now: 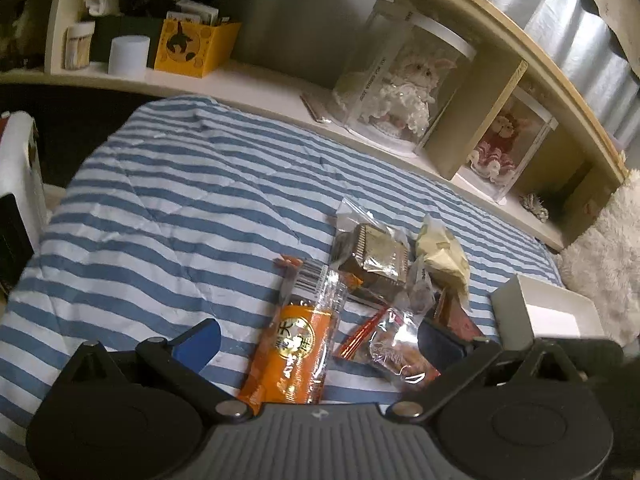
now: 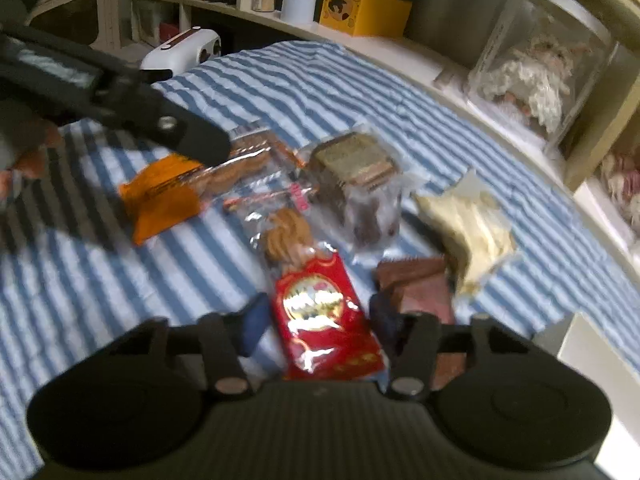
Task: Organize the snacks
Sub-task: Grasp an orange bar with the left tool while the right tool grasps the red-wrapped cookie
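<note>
The fingers of the left gripper (image 1: 316,340) stand wide apart, straddling an orange snack packet (image 1: 296,352) and the clear end of a red-and-clear biscuit packet (image 1: 394,350) without pressing on either. The fingers of the right gripper (image 2: 320,318) are likewise spread wide, one on each side of the red end of the same red-and-clear biscuit packet (image 2: 322,312); whether the pads touch it cannot be told through the blur.

Snack pile: beyond the fingers lie a clear bag of brown wafers (image 1: 370,258), a pale yellow packet (image 1: 442,256) and, in the right wrist view, a brown packet (image 2: 416,284) beside the right finger. All lie close together, some overlapping.

Surface: a blue-and-white striped quilt (image 1: 168,208) carries every snack. A white open box (image 1: 548,312) sits at its right edge, near the pile.

Room: a long pale shelf (image 1: 260,88) runs behind the quilt. On it stand a yellow box (image 1: 192,44), a white cylinder (image 1: 129,55), and two clear cases holding dolls (image 1: 404,92). A fluffy white rug or throw (image 1: 608,248) shows at far right. In the right wrist view a white appliance (image 2: 182,52) sits beyond the quilt's far-left corner.
</note>
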Tool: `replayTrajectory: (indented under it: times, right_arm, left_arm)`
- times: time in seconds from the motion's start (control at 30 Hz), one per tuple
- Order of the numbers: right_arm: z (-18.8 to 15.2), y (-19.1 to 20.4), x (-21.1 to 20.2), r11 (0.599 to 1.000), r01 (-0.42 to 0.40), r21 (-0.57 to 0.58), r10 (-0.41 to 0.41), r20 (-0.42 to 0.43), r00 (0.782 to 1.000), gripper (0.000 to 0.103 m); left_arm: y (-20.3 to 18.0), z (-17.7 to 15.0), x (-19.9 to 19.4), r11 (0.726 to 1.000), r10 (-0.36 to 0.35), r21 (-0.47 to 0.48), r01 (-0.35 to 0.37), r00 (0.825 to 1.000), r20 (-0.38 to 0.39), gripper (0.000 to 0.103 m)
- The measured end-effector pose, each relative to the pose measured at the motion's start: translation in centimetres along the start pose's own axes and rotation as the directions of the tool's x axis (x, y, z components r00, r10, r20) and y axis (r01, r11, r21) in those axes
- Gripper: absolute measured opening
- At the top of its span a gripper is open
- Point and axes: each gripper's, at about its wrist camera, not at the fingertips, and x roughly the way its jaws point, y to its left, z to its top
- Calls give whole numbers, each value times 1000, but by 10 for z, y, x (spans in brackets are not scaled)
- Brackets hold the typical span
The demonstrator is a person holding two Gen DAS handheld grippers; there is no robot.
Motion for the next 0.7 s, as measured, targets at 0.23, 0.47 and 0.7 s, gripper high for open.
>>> replayTrajectory:
  times: [0.23, 0.47, 0.7]
  right_arm:
    - [-25, 17, -27, 997, -13, 72, 16, -49, 999, 51]
    - [-73, 36, -64, 975, -30, 222, 49, -81, 996, 51]
    - [-118, 57, -97, 943, -47, 329, 91, -117, 989, 51]
  left_arm:
    - [-8, -6, 7, 1000, 2, 28, 0, 999, -45, 100]
    - [-9, -10, 12, 999, 46, 28, -44, 997, -66, 97]
    - [-16, -15, 16, 990, 121, 76, -119, 992, -18, 93]
